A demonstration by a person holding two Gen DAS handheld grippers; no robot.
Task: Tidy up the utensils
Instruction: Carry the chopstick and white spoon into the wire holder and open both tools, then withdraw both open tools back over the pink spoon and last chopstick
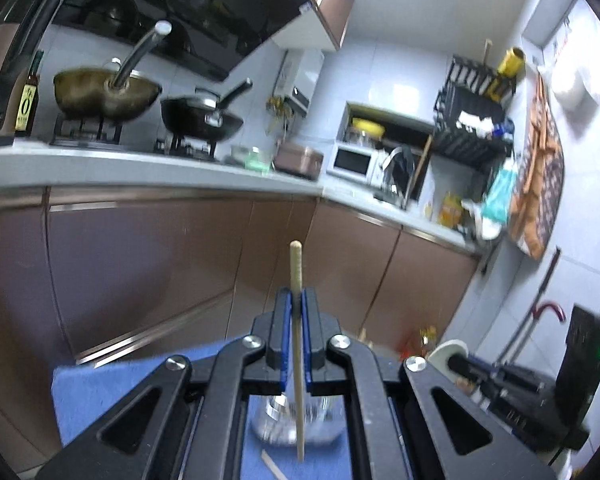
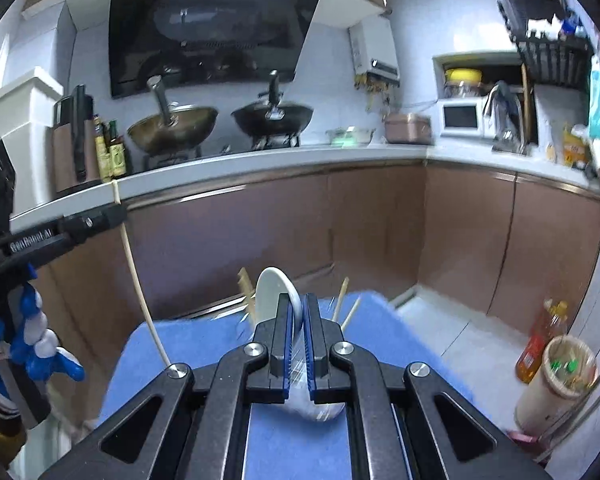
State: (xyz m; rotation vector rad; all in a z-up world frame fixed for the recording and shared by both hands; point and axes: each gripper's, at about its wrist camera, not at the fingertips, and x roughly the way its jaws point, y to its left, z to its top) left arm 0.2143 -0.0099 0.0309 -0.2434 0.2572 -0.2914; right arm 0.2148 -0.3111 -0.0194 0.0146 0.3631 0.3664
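Observation:
My left gripper (image 1: 299,300) is shut on a wooden chopstick (image 1: 296,268), held upright above a clear glass cup (image 1: 296,420) on the blue cloth (image 1: 100,392). Another chopstick (image 1: 274,466) lies on the cloth by the cup. My right gripper (image 2: 299,306) is shut on a white ceramic spoon (image 2: 274,292), lifted over a glass cup (image 2: 316,408) that holds several chopsticks (image 2: 342,296). The left gripper (image 2: 60,232) with its long chopstick (image 2: 140,280) shows at the left of the right wrist view.
Brown cabinet fronts (image 1: 160,260) and a white countertop (image 1: 140,168) with two woks (image 1: 104,96) stand behind. An oil bottle (image 2: 540,344) and a tall container (image 2: 556,384) stand on the floor at right. A microwave (image 2: 460,118) sits in the corner.

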